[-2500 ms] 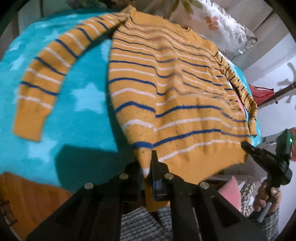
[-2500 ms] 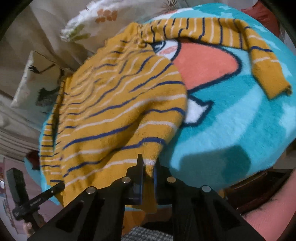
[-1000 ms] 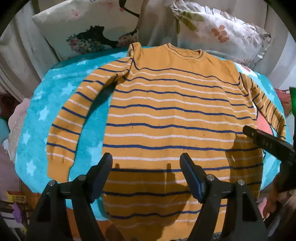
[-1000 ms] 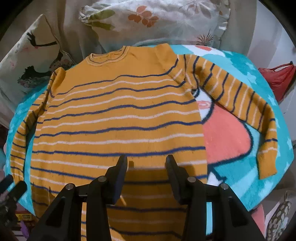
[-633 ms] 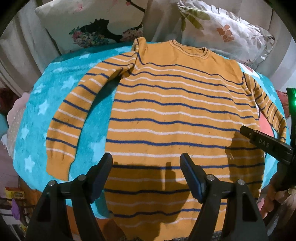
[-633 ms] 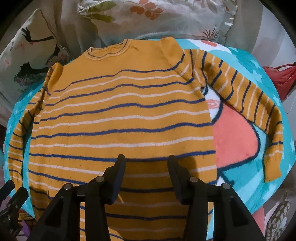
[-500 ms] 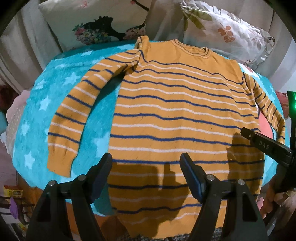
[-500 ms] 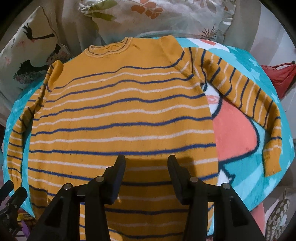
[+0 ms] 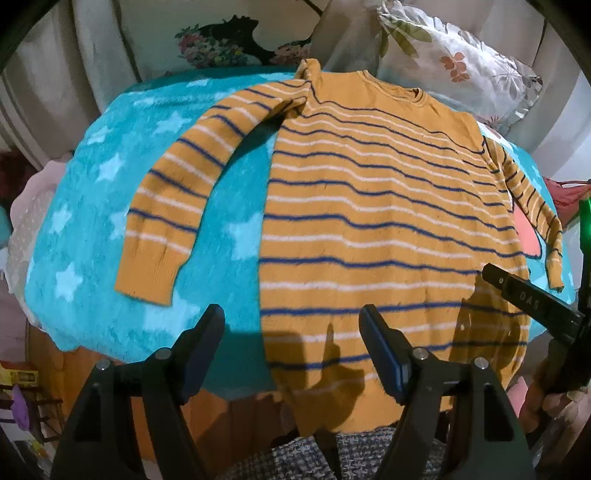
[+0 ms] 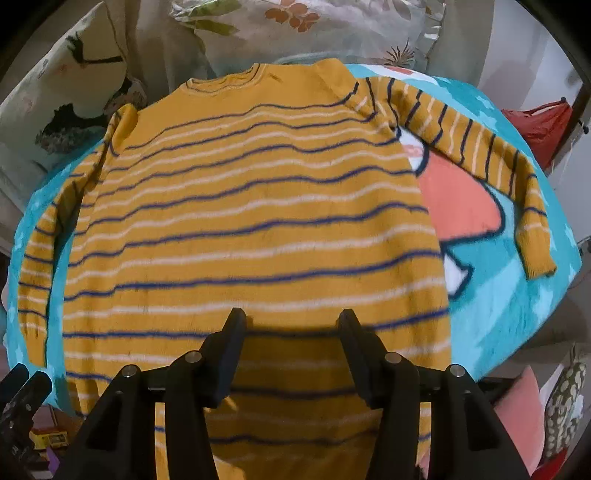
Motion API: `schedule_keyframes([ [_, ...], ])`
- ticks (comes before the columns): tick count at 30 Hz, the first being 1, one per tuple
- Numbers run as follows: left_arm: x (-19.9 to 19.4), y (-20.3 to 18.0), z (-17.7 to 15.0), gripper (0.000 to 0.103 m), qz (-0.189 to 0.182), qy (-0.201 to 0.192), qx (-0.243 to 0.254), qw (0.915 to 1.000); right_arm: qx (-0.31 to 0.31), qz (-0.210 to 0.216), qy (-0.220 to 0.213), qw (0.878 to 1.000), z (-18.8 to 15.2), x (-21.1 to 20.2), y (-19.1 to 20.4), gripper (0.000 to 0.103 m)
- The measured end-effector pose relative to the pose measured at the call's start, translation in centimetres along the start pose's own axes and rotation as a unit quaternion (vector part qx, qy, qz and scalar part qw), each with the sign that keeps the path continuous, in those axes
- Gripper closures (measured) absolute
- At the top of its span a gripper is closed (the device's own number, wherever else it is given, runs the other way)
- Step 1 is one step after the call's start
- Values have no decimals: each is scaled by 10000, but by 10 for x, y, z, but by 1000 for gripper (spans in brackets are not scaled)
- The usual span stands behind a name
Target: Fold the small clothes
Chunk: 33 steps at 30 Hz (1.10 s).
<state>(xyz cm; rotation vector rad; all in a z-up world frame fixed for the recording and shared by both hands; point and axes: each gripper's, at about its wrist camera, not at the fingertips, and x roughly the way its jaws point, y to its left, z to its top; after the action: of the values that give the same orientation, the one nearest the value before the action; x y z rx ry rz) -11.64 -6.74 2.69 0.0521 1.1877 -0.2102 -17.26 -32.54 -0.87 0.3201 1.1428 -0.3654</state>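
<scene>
A mustard sweater with blue and white stripes lies flat and face up on a turquoise blanket, both sleeves spread out to the sides. Its hem hangs over the near edge. My left gripper hovers open above the hem's left corner, nothing between its fingers. My right gripper hangs over the lower middle of the sweater; its jaws are opening and hold nothing. The right gripper's finger shows at the right of the left wrist view.
Patterned pillows lean at the far side of the blanket. A red bag hangs at the right. A wooden front drops below the blanket's near edge. A person's hand holds the right gripper.
Both grippers let go of the hem and opened; the sweater now lies flat. Over the last second both views slid sideways, and the right jaws widened a little.
</scene>
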Motion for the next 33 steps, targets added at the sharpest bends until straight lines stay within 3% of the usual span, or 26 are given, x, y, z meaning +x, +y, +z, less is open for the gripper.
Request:
schedule_keyframes([
  [6, -4, 6, -6, 29, -120, 3, -79, 9999, -5, -60, 57, 10000, -12, -5, 3, 47],
  [17, 6, -12, 2, 28, -146, 120, -231, 9996, 11, -71, 26, 10000, 0, -5, -14, 44],
  [25, 13, -64, 20, 28, -113, 100, -132, 9998, 666, -231, -53, 9975, 33, -1, -104, 44],
  [33, 26, -113, 34, 28, -174, 203, -68, 9996, 1177, -860, -529, 9879, 56, -13, -225, 43],
])
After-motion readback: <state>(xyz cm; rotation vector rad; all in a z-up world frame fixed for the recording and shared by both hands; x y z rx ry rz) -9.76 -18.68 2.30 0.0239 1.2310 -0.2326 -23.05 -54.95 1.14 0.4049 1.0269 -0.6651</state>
